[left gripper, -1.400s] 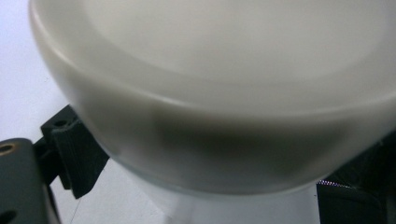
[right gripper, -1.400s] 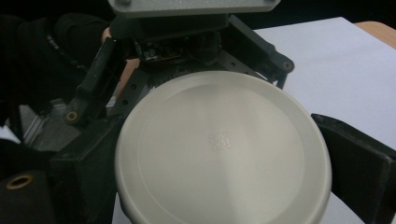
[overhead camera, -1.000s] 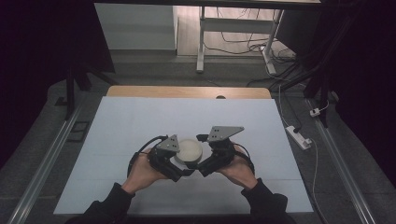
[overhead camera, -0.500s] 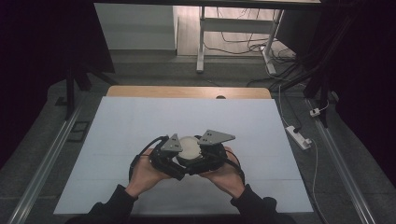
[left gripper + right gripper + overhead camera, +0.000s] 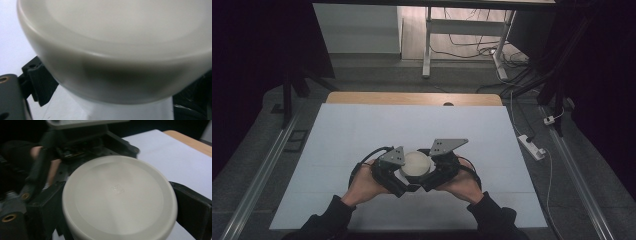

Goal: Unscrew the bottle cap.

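Observation:
A cream round lid tops a small white jar held just above the white table, near its front middle. My right gripper comes in from the right. Its two black jaws press the lid on opposite sides, so it is shut on it. From the left comes my left gripper. Very close under the lid's rim is the white jar body, with a black jaw on each side of it. A hand holds each gripper.
The white sheet covers the table up to a wooden strip at the far edge. A power strip and cables lie on the floor to the right. Metal rails run along both sides.
Over the last second the two hands drew closer together around the jar, and the right gripper's grey plate turned slightly. The jar stayed in the same spot.

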`<state>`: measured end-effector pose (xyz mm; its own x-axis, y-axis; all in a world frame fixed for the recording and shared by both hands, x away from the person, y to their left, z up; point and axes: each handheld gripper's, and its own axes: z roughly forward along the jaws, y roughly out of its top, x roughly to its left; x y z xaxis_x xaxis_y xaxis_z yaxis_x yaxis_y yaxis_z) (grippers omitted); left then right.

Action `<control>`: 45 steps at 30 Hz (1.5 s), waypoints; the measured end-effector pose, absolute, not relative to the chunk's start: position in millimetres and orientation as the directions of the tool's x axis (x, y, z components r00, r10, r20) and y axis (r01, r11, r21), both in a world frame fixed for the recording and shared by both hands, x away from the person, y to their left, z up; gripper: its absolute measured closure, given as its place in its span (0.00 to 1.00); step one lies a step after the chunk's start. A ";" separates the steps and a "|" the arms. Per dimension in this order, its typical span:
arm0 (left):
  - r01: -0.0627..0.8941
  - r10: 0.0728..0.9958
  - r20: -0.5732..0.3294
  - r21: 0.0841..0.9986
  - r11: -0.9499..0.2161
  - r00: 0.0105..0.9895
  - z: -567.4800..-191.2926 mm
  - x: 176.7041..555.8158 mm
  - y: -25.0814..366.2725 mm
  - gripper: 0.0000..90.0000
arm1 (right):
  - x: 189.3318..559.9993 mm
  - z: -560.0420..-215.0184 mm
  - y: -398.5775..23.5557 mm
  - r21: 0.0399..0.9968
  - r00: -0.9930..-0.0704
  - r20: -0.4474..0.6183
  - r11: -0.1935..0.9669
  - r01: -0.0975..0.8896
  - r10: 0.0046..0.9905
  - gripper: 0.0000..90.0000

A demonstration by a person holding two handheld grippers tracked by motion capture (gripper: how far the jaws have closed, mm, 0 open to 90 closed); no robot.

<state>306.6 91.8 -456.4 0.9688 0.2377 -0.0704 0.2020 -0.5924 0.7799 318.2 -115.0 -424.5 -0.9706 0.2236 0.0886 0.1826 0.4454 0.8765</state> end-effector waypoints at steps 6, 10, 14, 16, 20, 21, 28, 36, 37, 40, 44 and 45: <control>0.187 0.209 -0.074 0.781 -0.596 0.975 -457.4 305.0 88.4 0.08 | 320.8 -423.7 -121.1 0.872 -0.986 0.101 0.465 0.153 0.135 0.07; 0.215 0.259 -0.071 0.784 -0.583 0.963 -457.0 306.6 90.7 0.08 | 319.1 -420.6 -121.0 0.867 -0.973 0.080 0.466 0.174 0.215 0.00; 0.261 0.348 -0.062 0.786 -0.561 0.935 -455.8 307.5 92.8 0.08 | 318.5 -416.7 -120.8 0.869 -0.947 0.101 0.436 0.233 0.304 0.00; 0.275 0.385 -0.047 0.780 -0.562 0.922 -455.5 307.0 91.9 0.08 | 317.6 -417.2 -117.5 0.869 -0.926 0.108 0.419 0.265 0.362 0.00; 0.294 0.434 -0.026 0.770 -0.566 0.901 -455.2 303.6 85.9 0.08 | 311.9 -420.3 -107.9 0.871 -0.904 0.080 0.411 0.269 0.421 0.00; 0.295 0.440 -0.019 0.768 -0.569 0.898 -454.8 302.7 84.4 0.08 | 309.4 -421.0 -105.5 0.873 -0.901 0.060 0.415 0.256 0.430 0.02; 0.296 0.449 -0.017 0.775 -0.559 0.894 -452.4 299.4 81.8 0.08 | 303.4 -421.5 -102.0 0.880 -0.881 0.009 0.415 0.232 0.472 0.07; 0.242 0.326 -0.054 0.784 -0.572 0.944 -455.8 304.0 87.1 0.08 | 309.0 -421.7 -109.5 0.876 -0.935 0.047 0.436 0.208 0.351 0.08; 0.236 0.310 -0.058 0.783 -0.575 0.949 -455.6 304.5 87.5 0.08 | 309.9 -422.0 -110.8 0.877 -0.941 0.056 0.434 0.206 0.333 0.08; 0.221 0.280 -0.063 0.785 -0.579 0.958 -455.7 304.6 88.0 0.08 | 310.9 -422.0 -112.9 0.879 -0.950 0.066 0.432 0.200 0.305 0.08; 0.217 0.278 -0.058 0.780 -0.587 0.959 -457.1 305.1 87.8 0.08 | 311.5 -421.9 -113.9 0.883 -0.953 0.070 0.426 0.197 0.295 0.08; 0.215 0.280 -0.053 0.777 -0.591 0.959 -457.5 305.2 87.7 0.08 | 311.5 -421.3 -114.2 0.883 -0.952 0.069 0.425 0.197 0.298 0.08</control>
<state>305.2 87.7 -457.5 0.9586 0.2799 -0.0527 0.2153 -0.5912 0.7773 311.5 -114.2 -421.3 -0.9519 0.2984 0.0692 0.1975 0.4249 0.8835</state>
